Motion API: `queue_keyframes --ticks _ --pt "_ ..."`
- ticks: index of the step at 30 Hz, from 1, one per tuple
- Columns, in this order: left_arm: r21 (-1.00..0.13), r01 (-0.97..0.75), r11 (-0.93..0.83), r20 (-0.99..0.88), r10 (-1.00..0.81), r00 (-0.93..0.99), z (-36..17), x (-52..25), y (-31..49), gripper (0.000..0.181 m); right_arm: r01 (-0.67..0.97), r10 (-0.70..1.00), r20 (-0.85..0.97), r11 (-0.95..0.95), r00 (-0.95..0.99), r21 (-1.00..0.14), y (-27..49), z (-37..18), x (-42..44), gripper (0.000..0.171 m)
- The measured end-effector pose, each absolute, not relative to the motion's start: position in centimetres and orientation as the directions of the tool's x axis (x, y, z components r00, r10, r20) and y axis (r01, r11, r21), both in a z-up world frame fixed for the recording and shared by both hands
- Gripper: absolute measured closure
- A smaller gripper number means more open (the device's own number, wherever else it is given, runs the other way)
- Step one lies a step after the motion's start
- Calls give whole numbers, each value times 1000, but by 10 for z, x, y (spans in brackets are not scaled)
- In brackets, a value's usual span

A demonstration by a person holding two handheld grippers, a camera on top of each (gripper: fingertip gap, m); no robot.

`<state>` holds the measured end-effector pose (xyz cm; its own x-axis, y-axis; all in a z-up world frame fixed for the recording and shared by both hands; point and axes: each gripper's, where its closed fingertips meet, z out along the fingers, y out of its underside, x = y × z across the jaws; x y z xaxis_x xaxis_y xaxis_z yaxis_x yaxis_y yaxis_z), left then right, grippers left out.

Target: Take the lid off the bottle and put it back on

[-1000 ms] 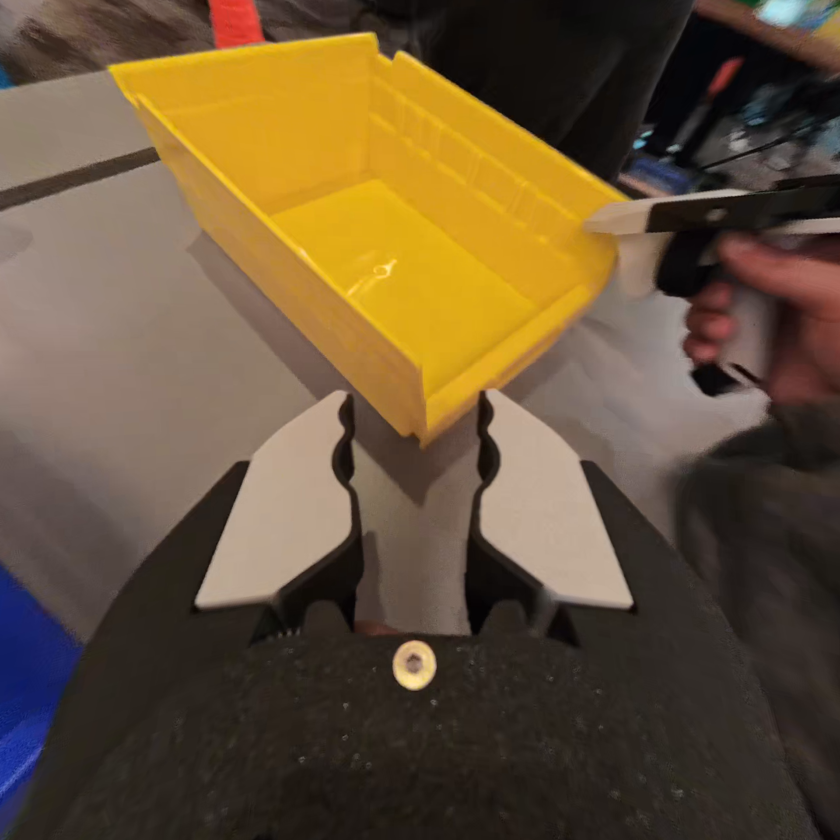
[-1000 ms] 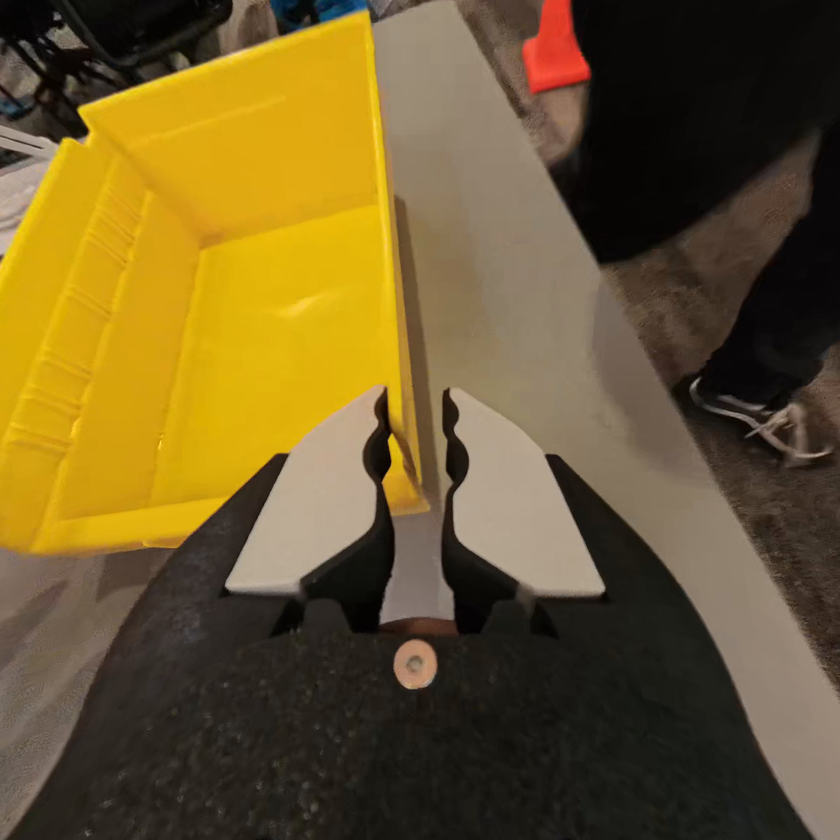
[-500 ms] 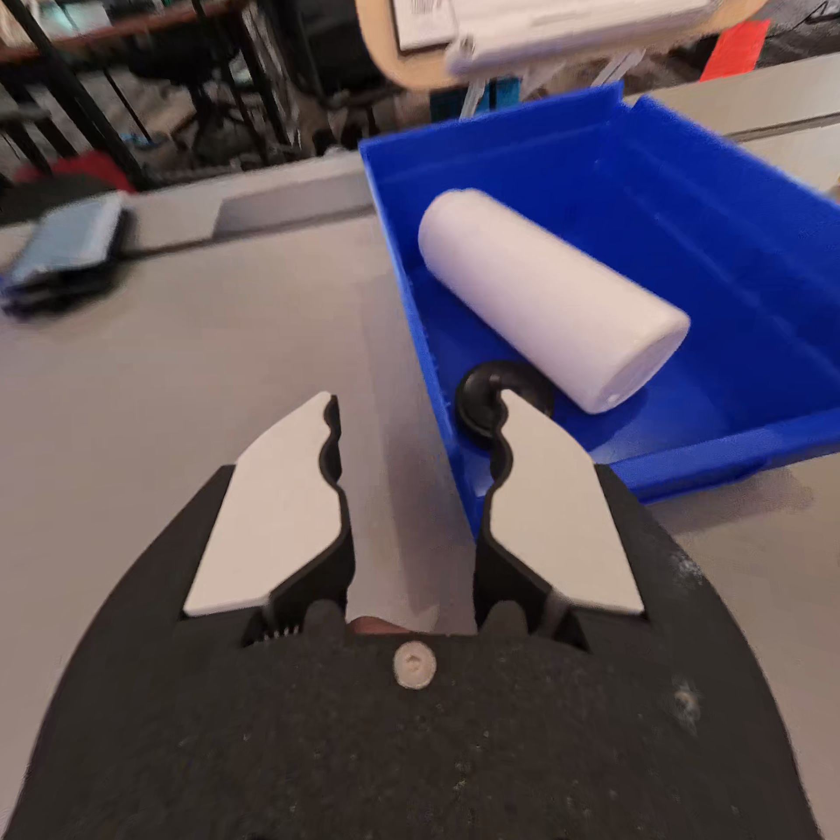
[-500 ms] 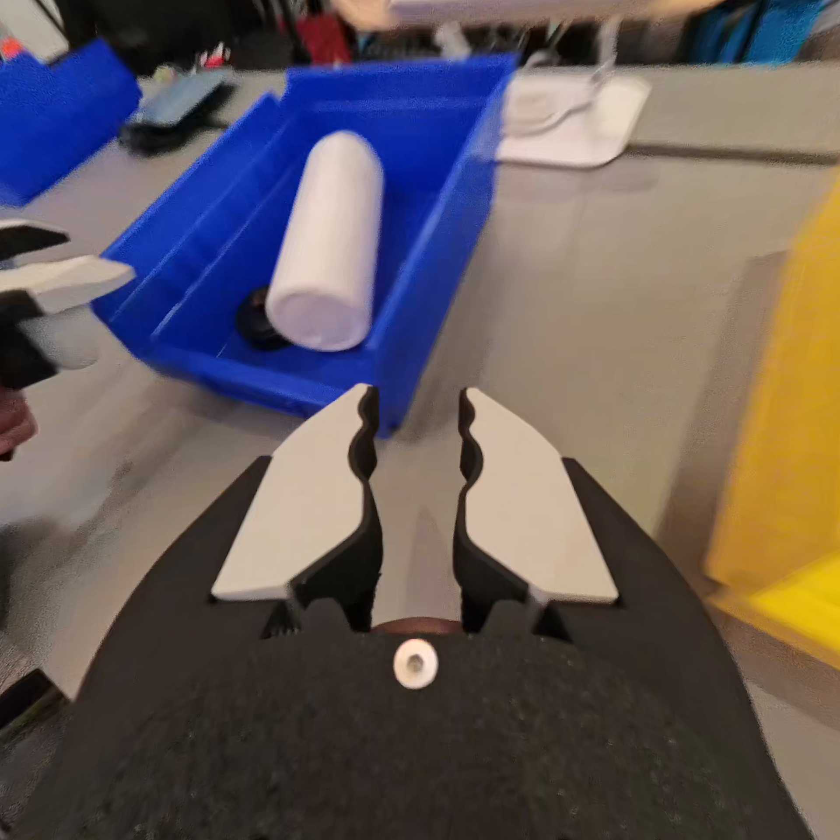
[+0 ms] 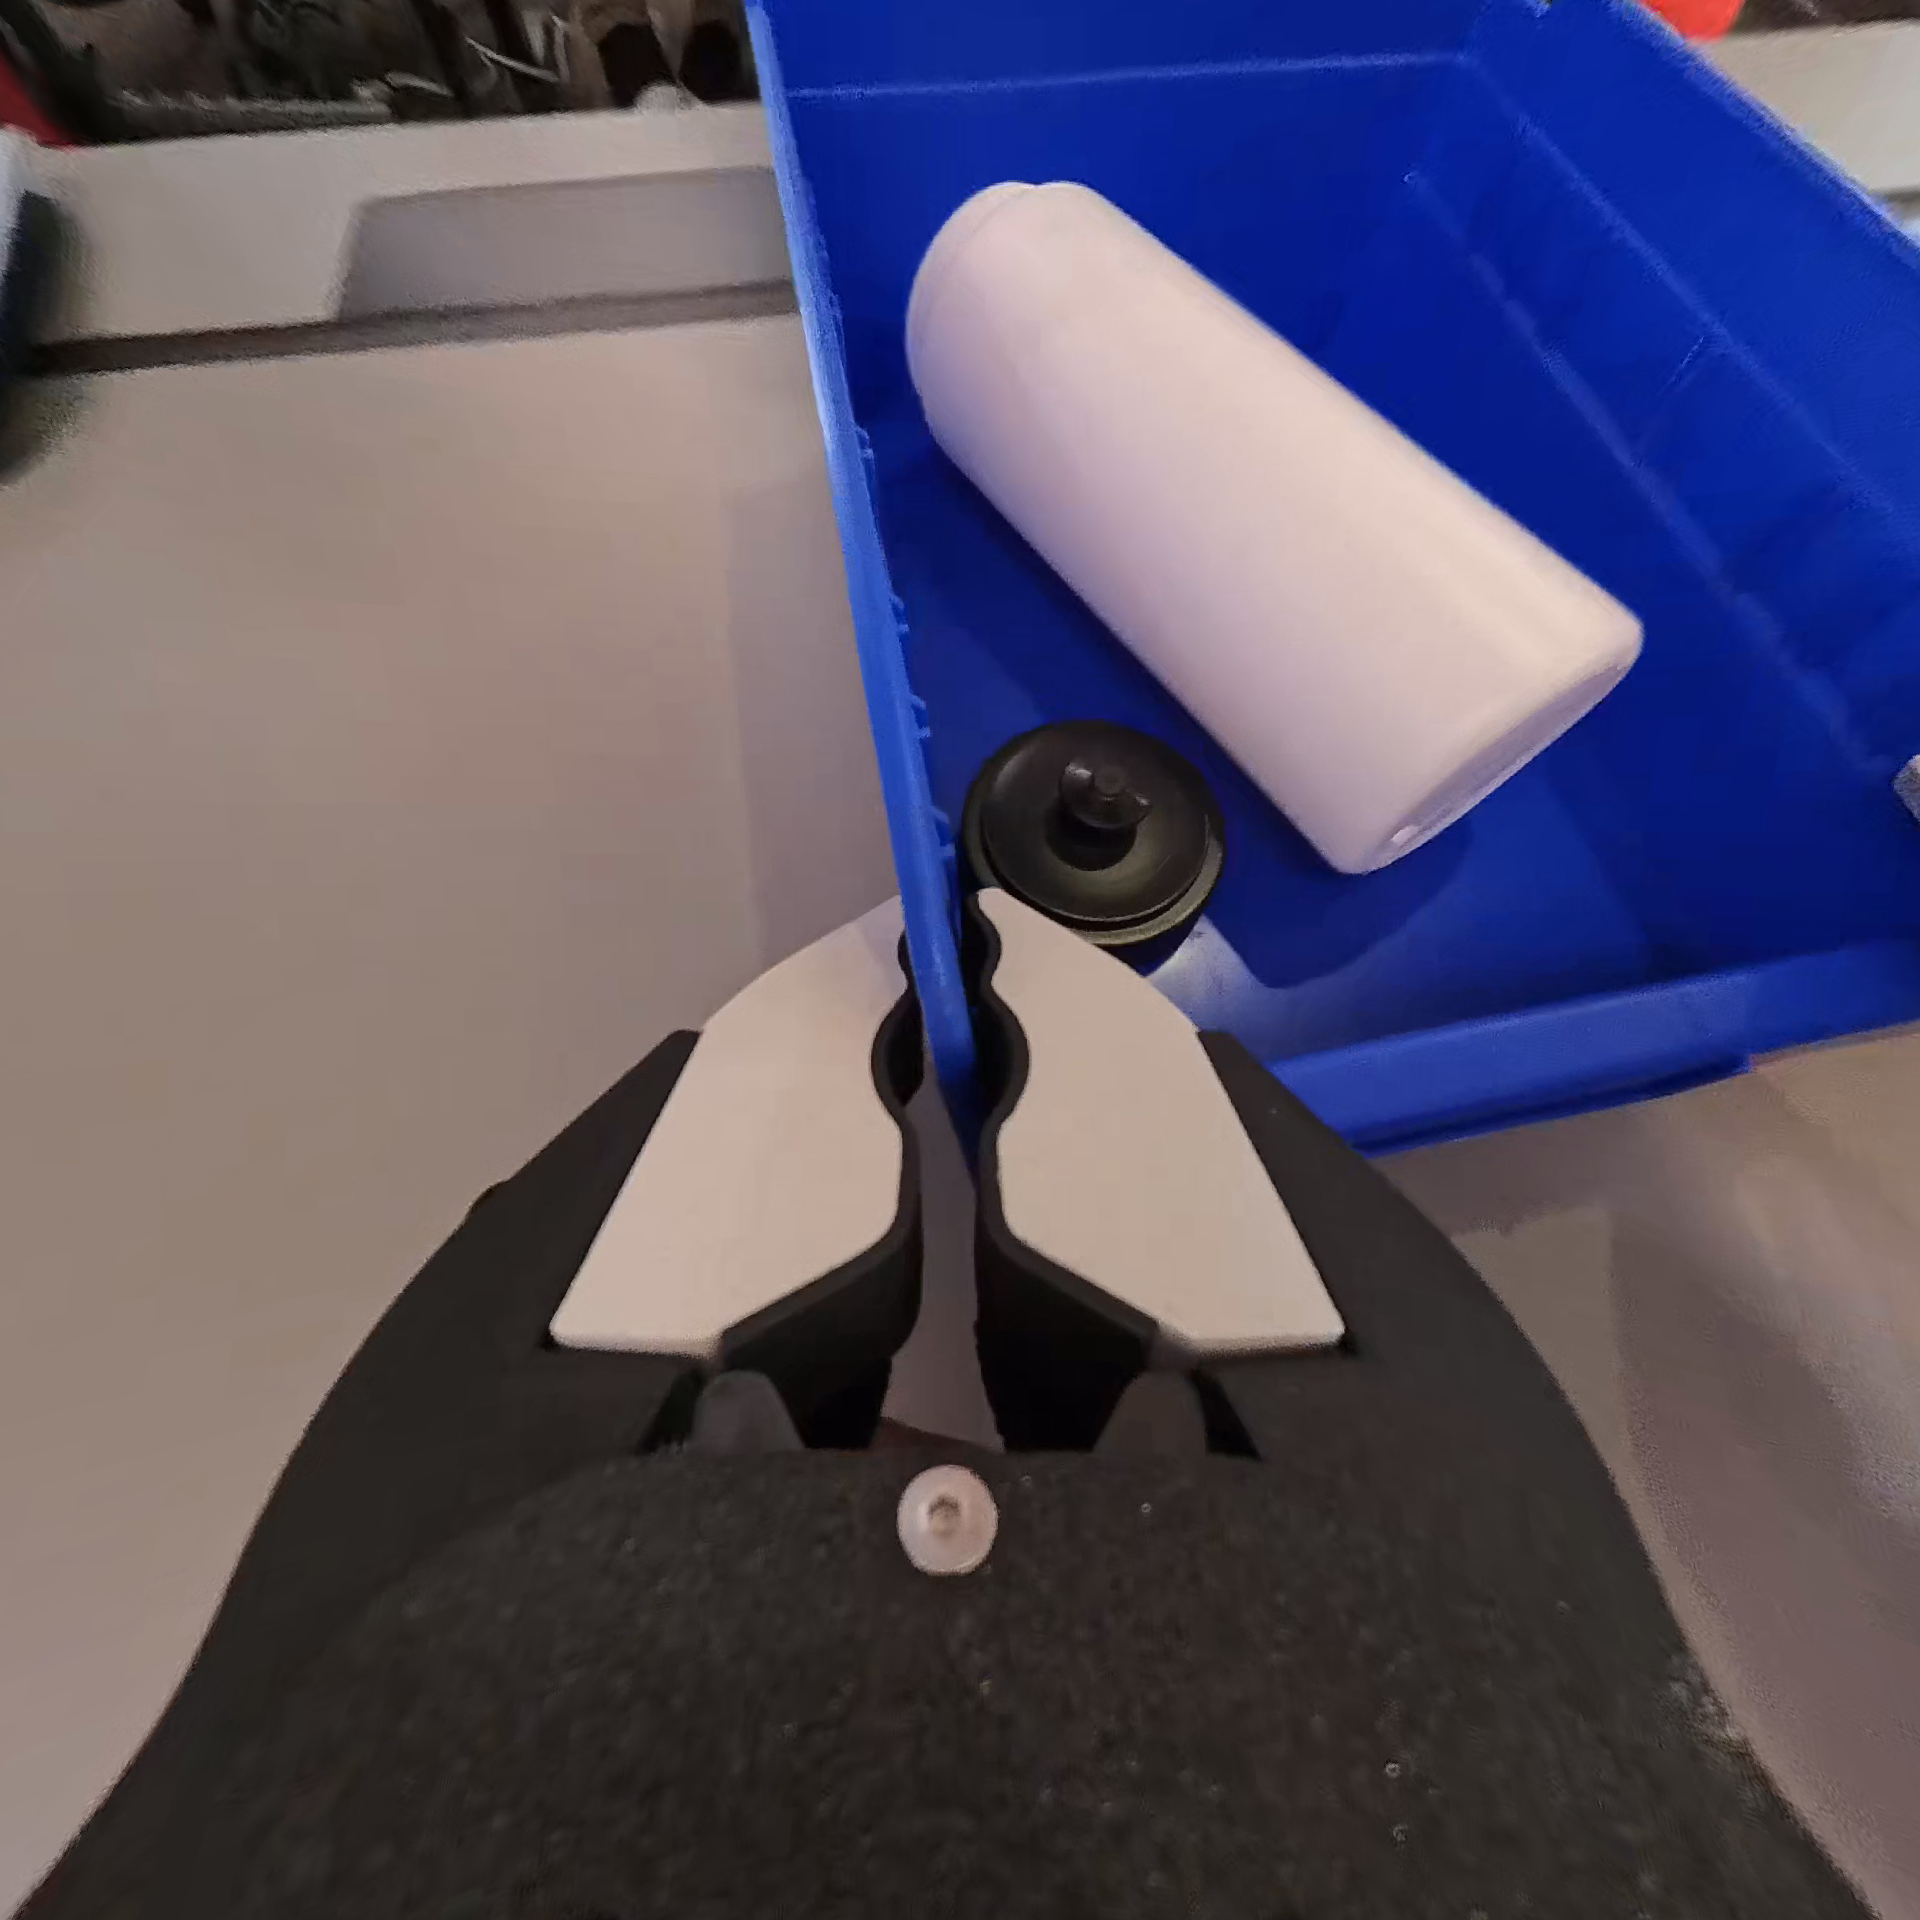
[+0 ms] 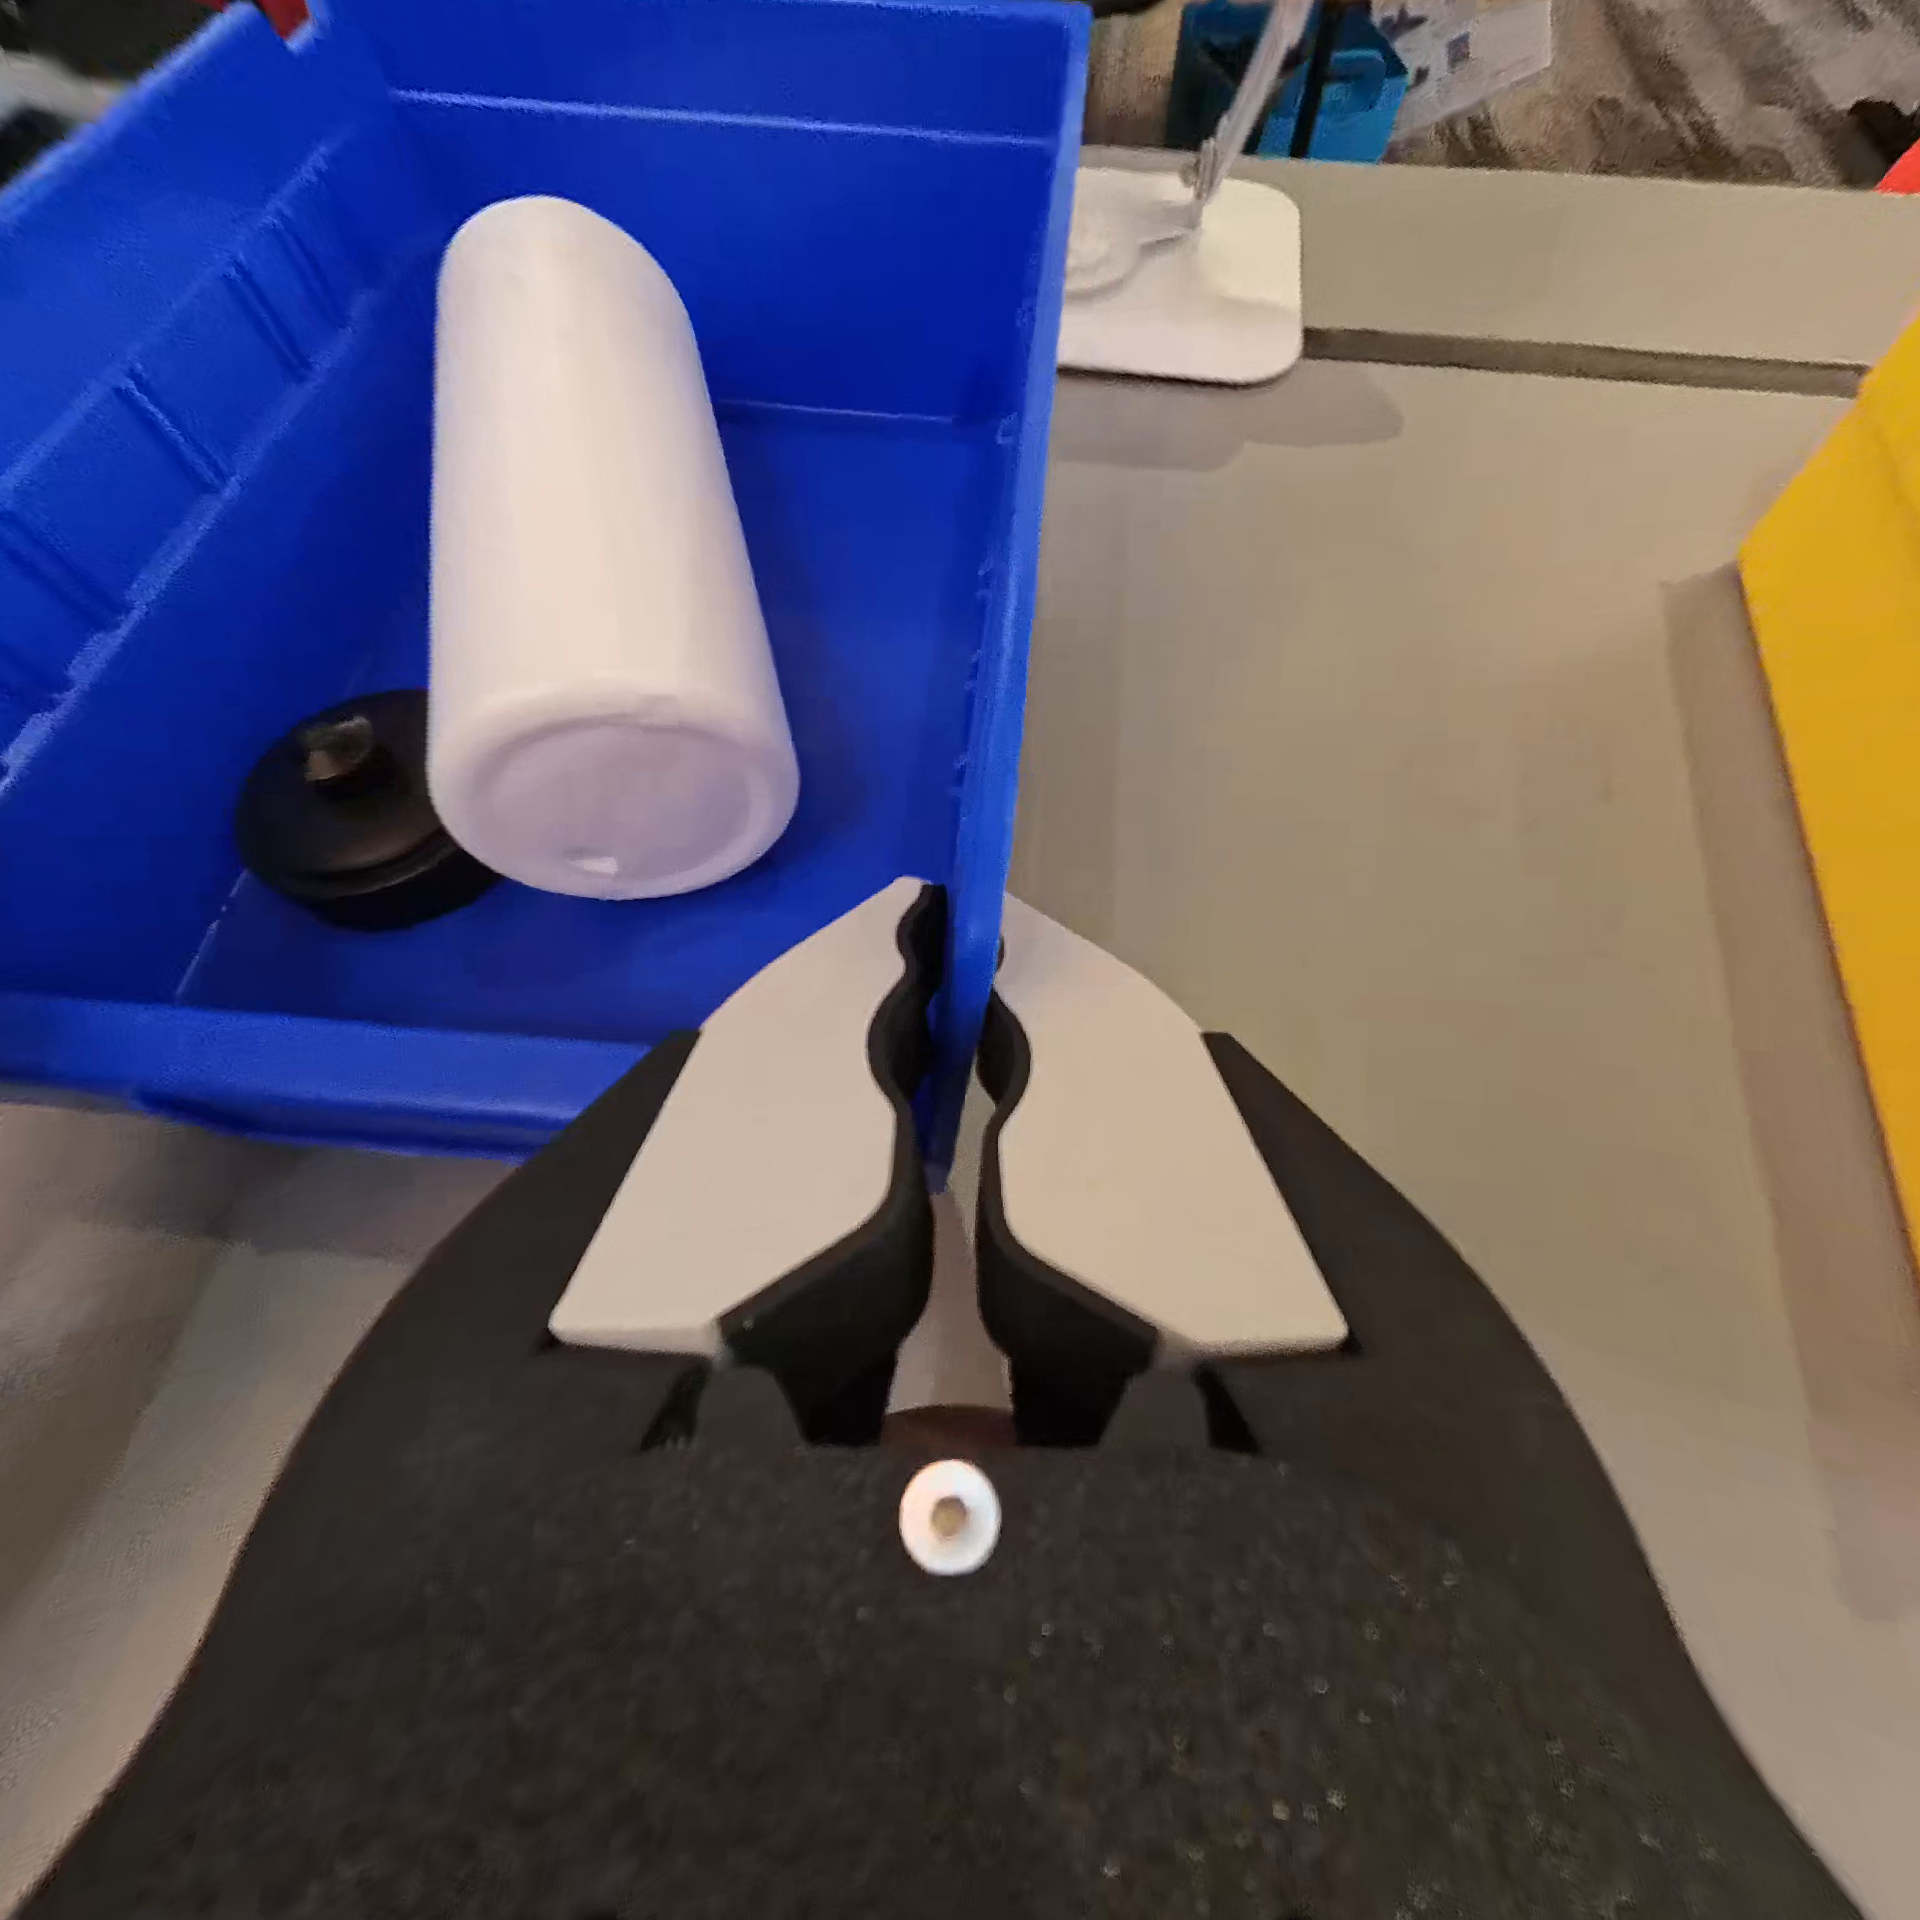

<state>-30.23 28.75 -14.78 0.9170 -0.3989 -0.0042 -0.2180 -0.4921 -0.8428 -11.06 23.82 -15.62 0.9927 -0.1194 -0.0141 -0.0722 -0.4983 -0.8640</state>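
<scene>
A white bottle (image 5: pixel 1247 509) lies on its side in a blue bin (image 5: pixel 1621 343), base towards me. A black lid (image 5: pixel 1091 826) lies loose on the bin floor by the bottle's base. My left gripper (image 5: pixel 935 925) is shut on the bin's left wall near its front corner. In the right wrist view the bottle (image 6: pixel 582 551) and the lid (image 6: pixel 353 810) lie in the same bin (image 6: pixel 831 260). My right gripper (image 6: pixel 961 914) is shut on the bin's right wall near the front corner.
The bin stands on a grey table (image 5: pixel 416 727). A yellow bin (image 6: pixel 1849 727) stands to the right of the blue one. A white flat stand base (image 6: pixel 1184 281) sits behind the blue bin on the table.
Both grippers have moved forward onto the blue bin. Each has closed from open onto a side wall of the bin. A second ago both pointed at the yellow bin.
</scene>
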Motion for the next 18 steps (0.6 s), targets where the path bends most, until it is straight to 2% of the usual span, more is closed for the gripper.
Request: queue_keyframes --ticks 2,8,13,15,18 --pt "-861 -197 -470 -18 -359 933 -136 -328 294 178 -109 -124 -58 -456 991 -883 250 -144 -132 168" --pt "-872 -142 -469 -2 -287 958 -124 -433 314 178 -58 -44 -44 -416 998 -907 287 -117 -233 168" --pt "-832 -177 -525 -38 -266 963 -148 -500 323 178 -14 28 -31 -474 999 -880 296 -147 -304 167" --pt "-811 -109 -576 37 -236 971 -164 -515 326 178 17 92 -35 -512 995 -859 297 -169 -326 162" --pt "-816 -26 -577 134 -233 963 -162 -520 327 176 21 122 -37 -446 992 -895 297 -168 -333 162"
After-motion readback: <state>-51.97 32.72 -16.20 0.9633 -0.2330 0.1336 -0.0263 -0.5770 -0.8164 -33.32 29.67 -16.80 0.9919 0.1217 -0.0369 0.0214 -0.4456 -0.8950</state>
